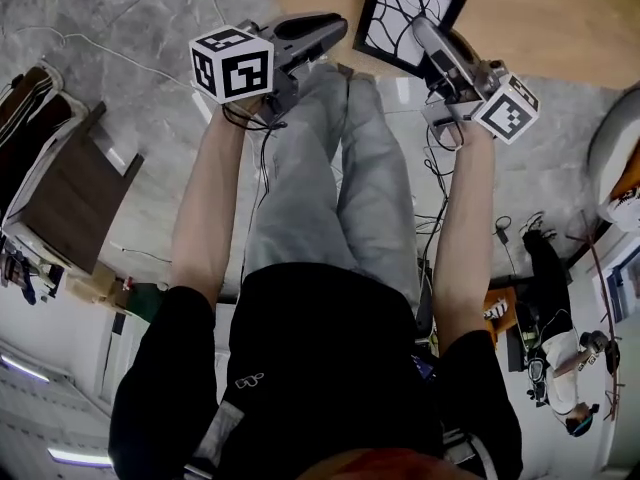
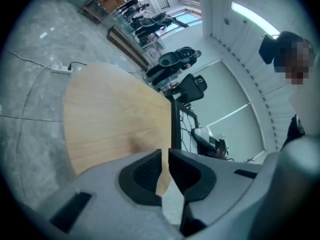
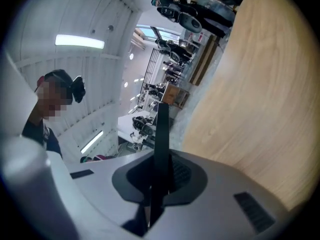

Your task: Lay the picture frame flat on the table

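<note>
The picture frame (image 1: pixel 405 18) has a black border and a white face with black lines. It stands up on edge over the near rim of the wooden table (image 1: pixel 540 18). My right gripper (image 1: pixel 428 36) is shut on its right border; in the right gripper view the thin black border (image 3: pixel 161 129) runs up between the pads of the right gripper (image 3: pixel 161 170). My left gripper (image 1: pixel 335 26) hovers just left of the frame with nothing in it. In the left gripper view, the left gripper (image 2: pixel 165 160) has its jaws nearly together, and the frame's edge (image 2: pixel 174 124) stands just beyond them.
Below the grippers are the person's legs in grey trousers (image 1: pixel 330 168) on a marble floor with cables (image 1: pixel 440 178). A dark wooden stool (image 1: pixel 70 193) stands at the left. Another person (image 1: pixel 555 348) is at the lower right. The tabletop (image 2: pixel 115 119) stretches out behind the frame.
</note>
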Tool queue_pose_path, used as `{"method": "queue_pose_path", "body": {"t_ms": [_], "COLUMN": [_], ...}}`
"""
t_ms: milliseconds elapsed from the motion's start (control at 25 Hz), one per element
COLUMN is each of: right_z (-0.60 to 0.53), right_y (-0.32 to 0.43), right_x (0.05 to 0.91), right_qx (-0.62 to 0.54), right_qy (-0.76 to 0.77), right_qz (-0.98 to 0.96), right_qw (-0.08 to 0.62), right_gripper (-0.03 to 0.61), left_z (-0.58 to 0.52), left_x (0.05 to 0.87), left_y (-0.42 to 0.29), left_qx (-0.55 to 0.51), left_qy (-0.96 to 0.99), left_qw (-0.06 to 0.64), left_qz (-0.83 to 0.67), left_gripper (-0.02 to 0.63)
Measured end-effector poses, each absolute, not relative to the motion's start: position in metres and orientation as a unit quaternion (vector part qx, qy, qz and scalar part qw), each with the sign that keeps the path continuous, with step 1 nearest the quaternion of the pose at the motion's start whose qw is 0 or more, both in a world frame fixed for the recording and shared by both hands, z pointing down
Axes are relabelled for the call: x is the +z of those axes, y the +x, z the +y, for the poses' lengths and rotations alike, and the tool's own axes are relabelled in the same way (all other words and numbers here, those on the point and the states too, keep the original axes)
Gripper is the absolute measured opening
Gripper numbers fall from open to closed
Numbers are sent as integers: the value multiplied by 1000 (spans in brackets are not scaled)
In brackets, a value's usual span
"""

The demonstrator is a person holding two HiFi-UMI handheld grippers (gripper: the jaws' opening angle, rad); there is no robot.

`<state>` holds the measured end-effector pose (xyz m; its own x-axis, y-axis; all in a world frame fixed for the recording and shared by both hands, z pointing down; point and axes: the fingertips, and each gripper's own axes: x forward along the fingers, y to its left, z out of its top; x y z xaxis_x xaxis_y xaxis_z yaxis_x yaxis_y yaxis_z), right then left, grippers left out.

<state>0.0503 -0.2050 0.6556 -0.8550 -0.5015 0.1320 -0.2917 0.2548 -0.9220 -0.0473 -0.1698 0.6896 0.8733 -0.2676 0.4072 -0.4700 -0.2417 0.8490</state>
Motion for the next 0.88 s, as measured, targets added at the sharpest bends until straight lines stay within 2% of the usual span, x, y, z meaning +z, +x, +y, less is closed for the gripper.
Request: {"method": "queue_pose_path", "body": {"t_ms": [40,160,280,600,760,880], "right_z": [-215,-236,-241,-248,-251,-254], "right_y": [56,69,70,63,61,61], "right_x": [663,690,713,753,766,768], "right_qx": [-555,-554,-558,-581,-545,-500], "right_qy": [-273,-317,-328,-349,-373,-396], "right_qz": [780,767,762,735,748,762], "right_qw": [96,66,25,-9,-65,-112], "right_gripper": [28,28,28,28,31,57], "left_z": [-170,-164,-155,-147,-148,-150], "left_x": [696,702,702,707,710,710], "left_y": [-55,-65,-64,-54,-54,-55], "left_qx": [99,93,97,91,88,86], "left_qy": [778,766,763,754,753,753], "left_qw": [567,577,578,591,595,595], "left_qz": [-253,-267,-273,-271,-269,-267], "left_gripper": [27,16,12,12,12,12]}}
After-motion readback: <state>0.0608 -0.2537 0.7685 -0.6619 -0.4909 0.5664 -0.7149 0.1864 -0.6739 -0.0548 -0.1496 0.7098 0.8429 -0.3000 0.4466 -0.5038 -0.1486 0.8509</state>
